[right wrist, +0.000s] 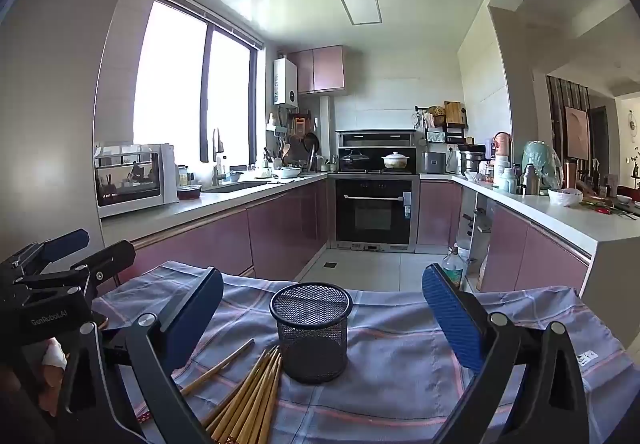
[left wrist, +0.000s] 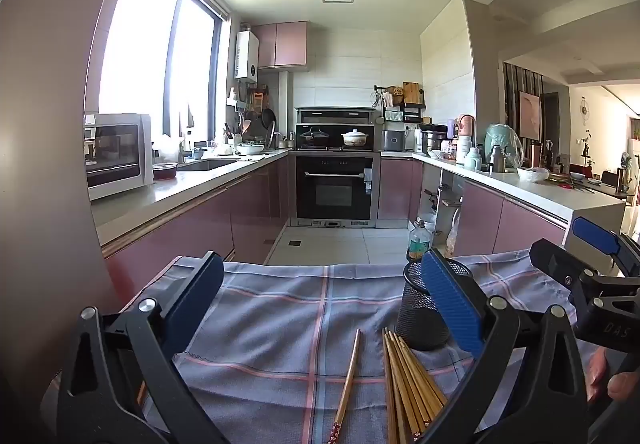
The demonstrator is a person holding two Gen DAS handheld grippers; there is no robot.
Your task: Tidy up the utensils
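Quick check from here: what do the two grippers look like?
Both match: black hinged frames with silver rivets and blue textured pads. The left gripper shows white lettering in the right wrist view; the right gripper has embossed letters in the left wrist view.

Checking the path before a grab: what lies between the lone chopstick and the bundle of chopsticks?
Only bare checked cloth separates the lone chopstick from the bundle, seen in the left wrist view.

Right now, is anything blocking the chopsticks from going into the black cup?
Nothing visible does. The bundle of chopsticks lies on the checked cloth right beside the mesh cup, whose top is open and looks empty. One stray chopstick lies apart. Both grippers are open and hold nothing.
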